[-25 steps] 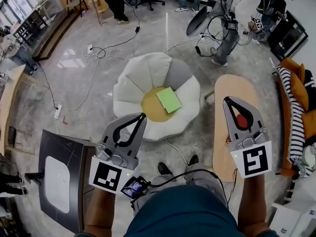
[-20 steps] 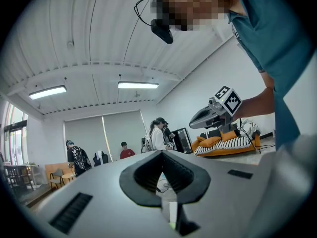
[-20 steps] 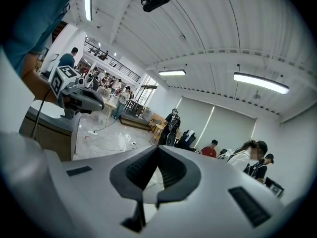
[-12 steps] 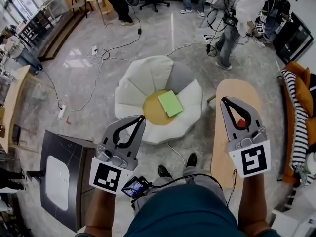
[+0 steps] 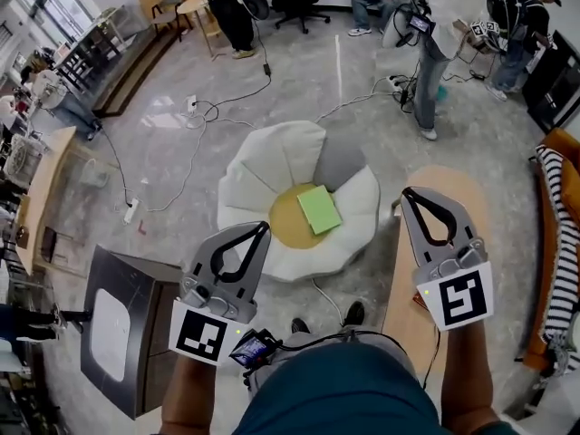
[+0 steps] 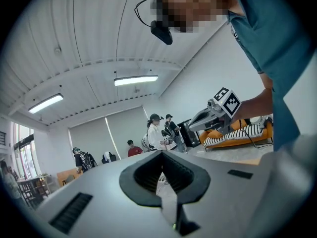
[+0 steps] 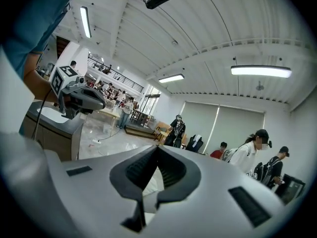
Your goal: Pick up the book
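A light green book (image 5: 319, 209) lies flat on the yellow centre of a white flower-shaped floor cushion (image 5: 263, 170), seen in the head view. My left gripper (image 5: 264, 227) is held in the air just left of and nearer than the book, jaws together, nothing in them. My right gripper (image 5: 408, 191) hangs to the book's right over a wooden table (image 5: 412, 279), also shut and empty. The left gripper (image 6: 161, 152) in its own view and the right gripper (image 7: 157, 147) in its own view point nearly level across the room; the book does not show there.
A dark cabinet with a white top (image 5: 118, 324) stands at my left. Cables (image 5: 199, 125) trail over the marble floor beyond the cushion. Several people (image 5: 435, 25) stand at the back. An orange sofa with a striped blanket (image 5: 557, 234) is at the right.
Both grippers have moved forward together, still shut. The cushion and book now sit lower and closer in the head view. The red thing seen under the right gripper no longer shows.
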`<state>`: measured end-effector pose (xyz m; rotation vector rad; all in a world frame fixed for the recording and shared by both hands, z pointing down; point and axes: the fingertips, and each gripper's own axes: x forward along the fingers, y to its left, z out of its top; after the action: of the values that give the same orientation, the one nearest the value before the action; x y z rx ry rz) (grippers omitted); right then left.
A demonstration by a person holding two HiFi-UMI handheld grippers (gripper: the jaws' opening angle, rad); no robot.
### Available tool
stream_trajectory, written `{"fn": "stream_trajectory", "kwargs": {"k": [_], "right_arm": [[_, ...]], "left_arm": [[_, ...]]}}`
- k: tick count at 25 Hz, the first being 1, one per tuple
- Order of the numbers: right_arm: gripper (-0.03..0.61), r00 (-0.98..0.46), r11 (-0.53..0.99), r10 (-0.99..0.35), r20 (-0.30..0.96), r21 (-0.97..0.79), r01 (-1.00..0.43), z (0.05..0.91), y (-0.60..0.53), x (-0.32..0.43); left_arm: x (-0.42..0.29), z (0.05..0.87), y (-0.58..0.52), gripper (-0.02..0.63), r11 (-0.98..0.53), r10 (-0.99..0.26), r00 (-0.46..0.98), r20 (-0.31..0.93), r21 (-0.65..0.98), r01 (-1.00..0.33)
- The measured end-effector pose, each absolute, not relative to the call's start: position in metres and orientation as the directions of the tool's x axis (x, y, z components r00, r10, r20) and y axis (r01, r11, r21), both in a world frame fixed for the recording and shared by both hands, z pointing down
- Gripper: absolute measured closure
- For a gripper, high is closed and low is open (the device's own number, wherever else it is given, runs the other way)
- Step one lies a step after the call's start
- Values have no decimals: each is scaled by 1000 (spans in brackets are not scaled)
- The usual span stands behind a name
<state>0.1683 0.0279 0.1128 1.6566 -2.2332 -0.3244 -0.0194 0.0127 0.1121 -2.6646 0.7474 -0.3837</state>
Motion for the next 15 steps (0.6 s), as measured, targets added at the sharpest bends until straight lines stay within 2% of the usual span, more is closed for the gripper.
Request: {"fn": "stream_trajectory", "kwargs": {"k": [8, 15], "right_arm": [[566, -333, 359, -933, 133, 346, -867, 128, 4, 190], [566, -322, 359, -933, 160, 345, -867, 149, -26, 197]], "left_arm": [[7, 114, 6, 609, -780, -582, 788, 202, -412, -471], [19, 135, -26, 609, -802, -556, 803, 216, -395, -449]]}}
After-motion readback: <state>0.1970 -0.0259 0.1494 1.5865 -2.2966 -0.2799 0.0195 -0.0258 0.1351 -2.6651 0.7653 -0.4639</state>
